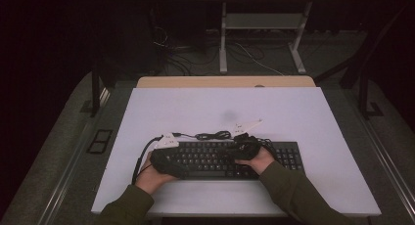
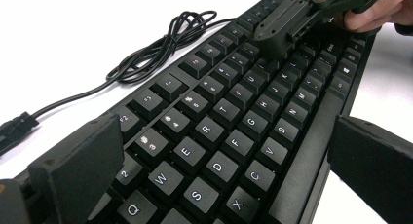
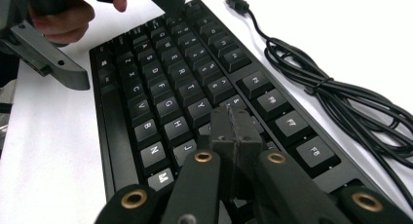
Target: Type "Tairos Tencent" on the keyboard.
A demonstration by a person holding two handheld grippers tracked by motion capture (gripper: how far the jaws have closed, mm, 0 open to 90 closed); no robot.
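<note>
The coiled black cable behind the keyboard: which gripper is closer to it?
Right. The right gripper, jaws shut, hovers over the black keyboard's middle rows, just in front of the coiled black cable. The left gripper, jaws open, straddles the keyboard's left end, farther off.

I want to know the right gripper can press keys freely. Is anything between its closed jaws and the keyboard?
Nothing visible does. The right gripper, jaws shut, points straight down at the keyboard near the middle rows. The coiled cable lies beside the keyboard, and the left gripper stands open over the other end.
</note>
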